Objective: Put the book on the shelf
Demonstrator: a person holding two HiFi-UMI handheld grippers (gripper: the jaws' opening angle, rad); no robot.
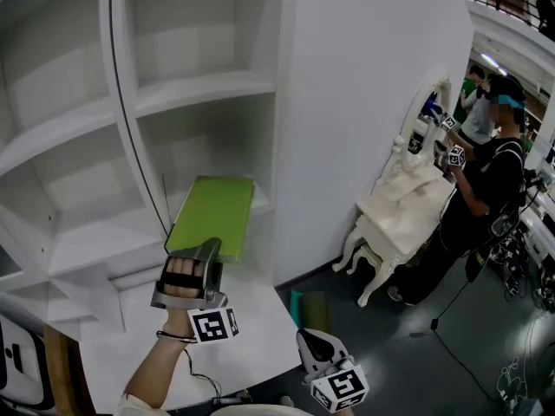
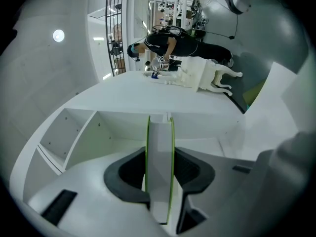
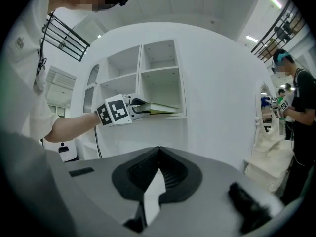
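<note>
A green-covered book (image 1: pixel 212 213) lies flat, its far end inside the lower right compartment of the white shelf unit (image 1: pixel 199 89). My left gripper (image 1: pixel 204 254) is shut on the book's near edge. In the left gripper view the white page edge of the book (image 2: pixel 159 167) stands between the dark pads (image 2: pixel 129 174), which press both covers. The right gripper view shows the book (image 3: pixel 160 108) level at that compartment's board, with the left gripper (image 3: pixel 133 107) behind it. My right gripper (image 1: pixel 316 345) hangs low, away from the shelf, its jaws shut (image 3: pixel 158 154) with nothing between them.
A white ledge (image 1: pixel 251 319) juts out below the shelf. An ornate white dressing table (image 1: pixel 403 206) stands to the right by the wall. A person in black (image 1: pixel 486 172) works at it with marker-cube grippers. Cables (image 1: pixel 460 354) run over the grey floor.
</note>
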